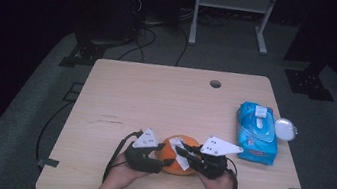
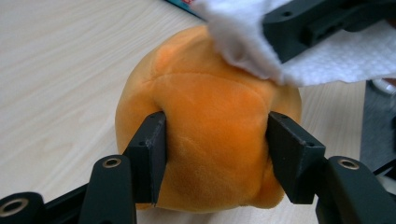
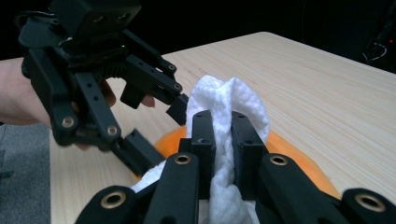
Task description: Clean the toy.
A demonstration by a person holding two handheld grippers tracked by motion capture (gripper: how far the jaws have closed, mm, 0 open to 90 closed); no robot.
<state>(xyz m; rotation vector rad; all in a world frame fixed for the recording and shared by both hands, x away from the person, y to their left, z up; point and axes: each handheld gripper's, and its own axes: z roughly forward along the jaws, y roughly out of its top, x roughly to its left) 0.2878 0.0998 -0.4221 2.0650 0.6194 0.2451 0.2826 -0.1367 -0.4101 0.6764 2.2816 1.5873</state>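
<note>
Clearly this is a wiping job arranged for two tools: the left gripper (image 2: 215,149) steadies an orange plush ball (image 2: 210,140) while the right gripper (image 3: 223,140) brings a white wipe (image 3: 233,102) to it. The ball sits on the wooden table (image 1: 156,97) near the front edge, between the person's two hands. In the left gripper view, the two black jaws stand on either side of the ball and dent its soft sides, so they are clamped on it; that hold appears meant to keep a round, squashy thing from rolling or sliding when rubbed. In the right gripper view, the jaws are pinched tight on a fold of the wipe, which bulges above them and trails below, leaving loose cloth free to drag across the plush surface. The wipe lies against the top of the ball, on the side away from the left jaws, so the two tools do not crowd each other. Off to the right, a blue wipe packet (image 1: 256,133) lies well apart with a round white lid (image 1: 285,128) beside it, probably the source of the cloth.
</note>
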